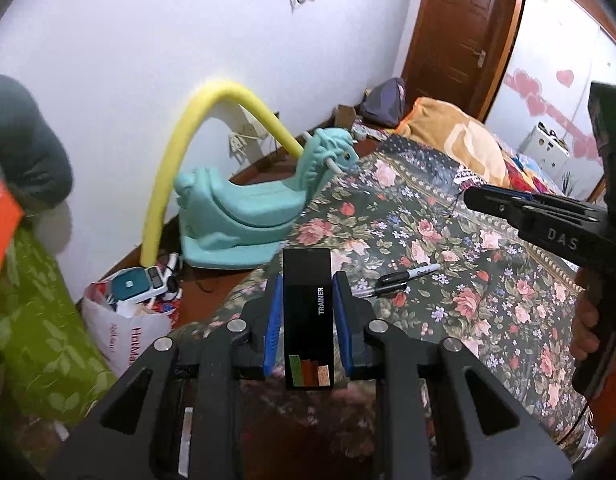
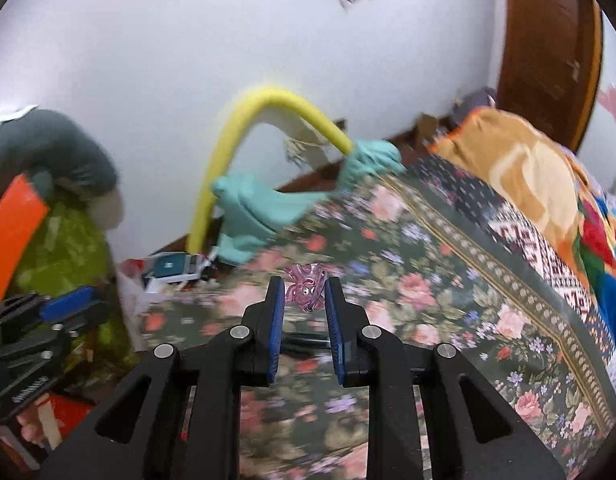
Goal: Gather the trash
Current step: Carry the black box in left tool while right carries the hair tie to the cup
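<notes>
Now my left tool (image 1: 307, 308) clamps a stiff, light black cardboard box (image 1: 307, 320) by its long sides; my right tool (image 2: 305, 300) pinches a crinkly, flimsy pink plastic wrapper (image 2: 305, 289) at mid-body.

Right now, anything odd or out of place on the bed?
Two black markers lie loose on the floral bedspread, just beyond the black box in the left gripper. The right gripper holds a crumpled pink wrapper. Nothing looks spilled or damaged.
</notes>
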`<state>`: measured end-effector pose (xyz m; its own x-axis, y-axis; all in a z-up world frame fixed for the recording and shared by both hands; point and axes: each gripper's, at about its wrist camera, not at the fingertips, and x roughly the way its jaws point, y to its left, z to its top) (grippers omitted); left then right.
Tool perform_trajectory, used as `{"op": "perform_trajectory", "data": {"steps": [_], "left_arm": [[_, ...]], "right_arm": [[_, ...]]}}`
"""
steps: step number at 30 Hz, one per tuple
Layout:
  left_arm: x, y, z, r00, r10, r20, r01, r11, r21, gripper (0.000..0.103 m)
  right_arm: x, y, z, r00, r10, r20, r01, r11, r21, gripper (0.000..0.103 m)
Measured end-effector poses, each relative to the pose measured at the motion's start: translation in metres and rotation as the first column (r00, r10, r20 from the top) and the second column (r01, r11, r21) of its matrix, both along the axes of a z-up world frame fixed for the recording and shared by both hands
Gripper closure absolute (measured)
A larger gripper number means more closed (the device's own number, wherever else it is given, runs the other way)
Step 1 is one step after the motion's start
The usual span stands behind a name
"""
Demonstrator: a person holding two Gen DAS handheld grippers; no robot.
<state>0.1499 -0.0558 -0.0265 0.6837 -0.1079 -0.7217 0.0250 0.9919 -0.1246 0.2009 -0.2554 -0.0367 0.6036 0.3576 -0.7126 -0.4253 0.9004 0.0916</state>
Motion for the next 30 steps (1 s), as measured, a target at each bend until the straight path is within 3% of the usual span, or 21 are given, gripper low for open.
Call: {"op": "perform_trajectory", "data": {"steps": [7, 14, 20, 30], "left_arm": [[-0.050, 0.036, 0.013, 0.997, 0.078, 0.020, -0.078, 0.997, 0.004, 0.079], [-0.091, 0.079, 0.003, 0.983, 0.183, -0.010, -0.183, 0.983, 0.001, 0.079], [-0.118, 0.117, -0.031, 0.957, 0.278, -0.082, -0.281, 0.960, -0.023, 0.079], [-0.145, 0.175, -0.113, 0.882, 0.382, -0.275, -0.406, 0.913, -0.034, 0.079]], "right_arm": [[-0.056, 0.053, 0.024, 0.992, 0.120, 0.039, -0.121, 0.992, 0.021, 0.084], [-0.095, 0.103, 0.017, 0.970, 0.241, 0.026, -0.241, 0.970, 0.009, 0.084], [-0.118, 0.146, -0.006, 0.940, 0.341, -0.025, -0.341, 0.940, -0.001, 0.084], [-0.136, 0.215, -0.064, 0.867, 0.469, -0.166, -0.474, 0.880, 0.008, 0.084]]}}
